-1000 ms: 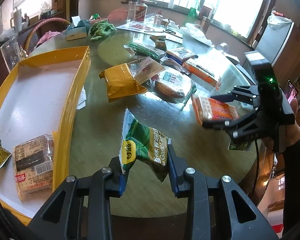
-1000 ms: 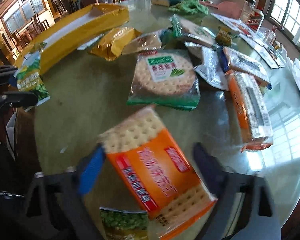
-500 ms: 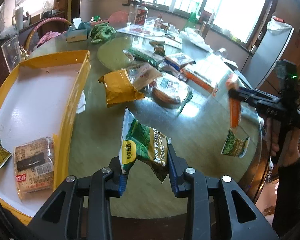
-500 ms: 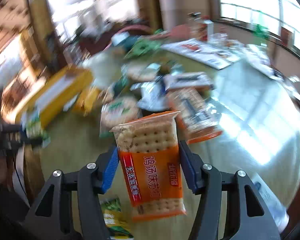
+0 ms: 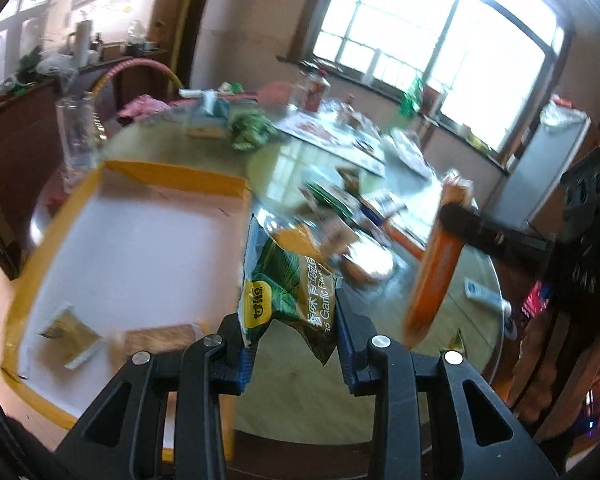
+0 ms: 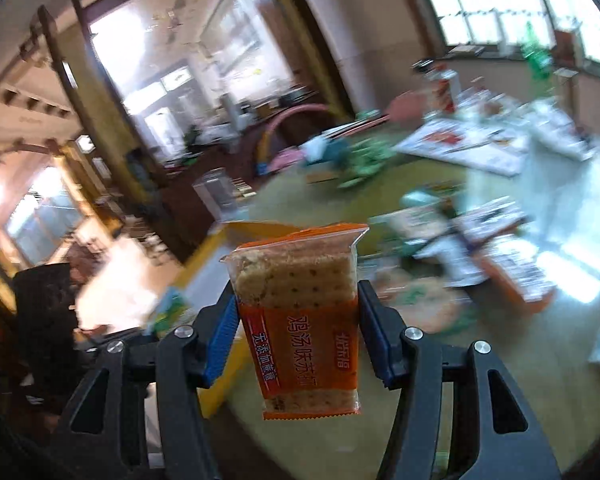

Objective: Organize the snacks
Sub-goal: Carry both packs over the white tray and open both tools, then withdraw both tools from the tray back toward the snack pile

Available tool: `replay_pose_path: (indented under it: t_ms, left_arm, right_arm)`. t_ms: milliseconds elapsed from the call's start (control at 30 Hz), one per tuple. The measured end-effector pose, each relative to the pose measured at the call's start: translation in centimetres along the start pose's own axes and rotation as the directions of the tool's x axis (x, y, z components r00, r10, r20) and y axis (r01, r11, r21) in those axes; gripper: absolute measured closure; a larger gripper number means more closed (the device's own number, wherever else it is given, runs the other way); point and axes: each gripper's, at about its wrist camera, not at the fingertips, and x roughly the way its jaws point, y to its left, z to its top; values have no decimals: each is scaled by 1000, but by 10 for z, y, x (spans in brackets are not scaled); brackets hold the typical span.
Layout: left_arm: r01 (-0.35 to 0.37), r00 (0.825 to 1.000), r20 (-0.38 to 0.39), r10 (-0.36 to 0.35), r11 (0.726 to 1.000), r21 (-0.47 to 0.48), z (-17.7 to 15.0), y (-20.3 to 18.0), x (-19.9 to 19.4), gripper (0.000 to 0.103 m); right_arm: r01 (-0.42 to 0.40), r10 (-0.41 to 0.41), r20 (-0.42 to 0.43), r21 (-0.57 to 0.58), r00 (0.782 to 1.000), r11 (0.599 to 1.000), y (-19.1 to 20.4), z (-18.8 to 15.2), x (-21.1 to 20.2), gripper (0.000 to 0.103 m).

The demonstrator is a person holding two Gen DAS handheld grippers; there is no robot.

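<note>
My left gripper (image 5: pixel 296 334) is shut on a green garlic pea snack bag (image 5: pixel 290 286), held above the table near the yellow tray's right wall (image 5: pixel 184 178). The tray holds a brown cracker pack (image 5: pixel 160 338) and a small green packet (image 5: pixel 70 326) at its near end. My right gripper (image 6: pixel 296 326) is shut on an orange cracker pack (image 6: pixel 302 320), held upright above the table. The orange pack also shows edge-on in the left wrist view (image 5: pixel 436 268). The yellow tray shows behind it in the right wrist view (image 6: pixel 204 256).
Several loose snack packs (image 5: pixel 364 264) lie on the round glass table (image 5: pixel 372 392) to the right of the tray. A green cloth (image 5: pixel 250 130), a tissue box (image 5: pixel 208 114), bottles and papers stand at the far side. A clear jug (image 5: pixel 78 132) stands beyond the tray.
Both grippers have risen and swung left toward the tray, each with its pack. The orange pack now sits closer to the green bag. The views are motion-blurred.
</note>
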Motion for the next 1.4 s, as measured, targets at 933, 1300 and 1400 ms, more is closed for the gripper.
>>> replay_pose_path:
  t_ms: [933, 1300, 1400]
  left_arm:
    - [-272, 958, -115, 262, 959, -85, 21, 151, 53, 68]
    - [-278, 959, -90, 270, 957, -87, 18, 145, 43, 27]
    - [-307, 951, 2, 309, 946, -102, 14, 136, 24, 23]
  right_arm:
    - [-110, 151, -245, 176, 958, 978, 63, 3, 219, 45]
    - [-140, 180, -191, 205, 965, 969, 55, 0, 202, 21]
    - [-151, 169, -129, 142, 977, 978, 62, 1, 172, 19]
